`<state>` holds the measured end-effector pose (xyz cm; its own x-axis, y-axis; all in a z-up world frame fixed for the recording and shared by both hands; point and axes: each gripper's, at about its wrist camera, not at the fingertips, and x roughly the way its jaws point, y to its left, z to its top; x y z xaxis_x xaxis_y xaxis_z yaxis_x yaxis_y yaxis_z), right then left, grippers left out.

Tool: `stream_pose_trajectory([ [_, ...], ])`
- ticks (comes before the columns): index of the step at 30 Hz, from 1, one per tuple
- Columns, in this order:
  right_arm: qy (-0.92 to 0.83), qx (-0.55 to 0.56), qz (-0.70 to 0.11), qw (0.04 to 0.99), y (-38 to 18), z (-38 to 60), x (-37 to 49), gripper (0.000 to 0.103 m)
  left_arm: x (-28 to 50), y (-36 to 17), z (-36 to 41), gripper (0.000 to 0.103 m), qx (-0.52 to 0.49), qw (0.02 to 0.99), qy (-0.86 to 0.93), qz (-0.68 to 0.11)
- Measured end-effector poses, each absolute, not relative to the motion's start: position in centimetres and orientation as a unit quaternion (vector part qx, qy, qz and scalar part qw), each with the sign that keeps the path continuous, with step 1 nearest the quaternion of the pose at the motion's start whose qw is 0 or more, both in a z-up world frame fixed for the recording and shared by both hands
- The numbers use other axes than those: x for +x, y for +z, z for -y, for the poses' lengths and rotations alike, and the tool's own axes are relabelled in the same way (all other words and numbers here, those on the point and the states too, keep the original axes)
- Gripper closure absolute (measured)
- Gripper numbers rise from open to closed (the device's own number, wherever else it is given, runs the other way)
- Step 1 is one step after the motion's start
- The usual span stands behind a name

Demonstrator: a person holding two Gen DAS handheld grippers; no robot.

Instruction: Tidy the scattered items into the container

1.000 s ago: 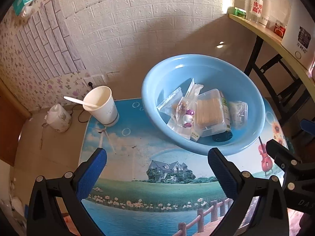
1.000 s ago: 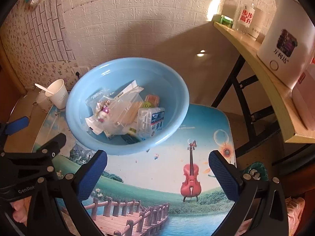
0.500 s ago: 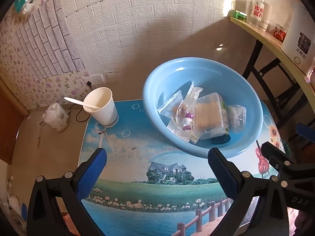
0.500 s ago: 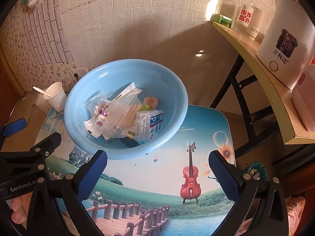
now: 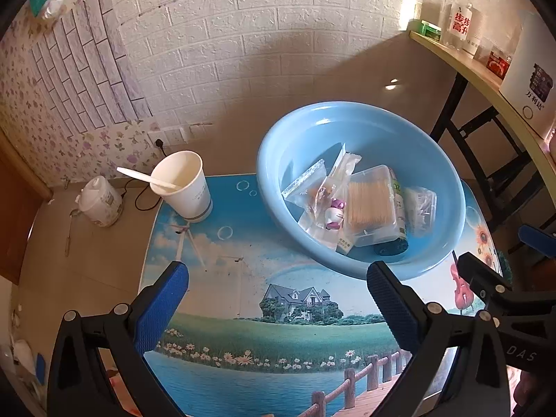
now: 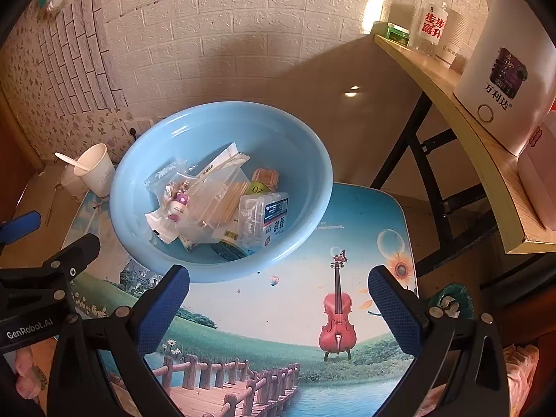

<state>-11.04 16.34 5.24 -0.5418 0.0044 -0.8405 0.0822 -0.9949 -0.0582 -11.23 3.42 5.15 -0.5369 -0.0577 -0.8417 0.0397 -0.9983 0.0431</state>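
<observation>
A light blue basin (image 5: 448, 187) stands on the far right part of the picture-printed table (image 5: 264, 264); it also shows in the right wrist view (image 6: 309, 160). In it lie a clear box of toothpicks (image 5: 370, 205), several plastic packets (image 6: 208, 187), a small toy in a bag (image 5: 333, 213) and a floss pick box (image 6: 267, 215). My left gripper (image 5: 278, 288) is open and empty above the table's front, short of the basin. My right gripper (image 6: 278, 292) is open and empty, just in front of the basin's near rim.
A white paper cup (image 5: 187, 184) with a plastic spoon stands at the table's far left corner. A wooden shelf (image 6: 451, 111) with bottles and a white appliance (image 6: 504, 73) runs along the right. A small white appliance (image 5: 100, 201) sits on the floor at the left.
Both grippers have drawn back and up a little from the basin, which now sits slightly higher in both views. Both stay open and empty.
</observation>
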Motion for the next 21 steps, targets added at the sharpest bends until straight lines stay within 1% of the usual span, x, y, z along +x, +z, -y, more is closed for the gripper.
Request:
stream_pose_trajectory([
  [21, -0.875, 0.482, -0.042, 0.021, 4.81, -16.48, -11.12, 0.0, -11.04, 5.17, -3.44, 0.0, 0.481, 0.023, -0.877, 0.009],
])
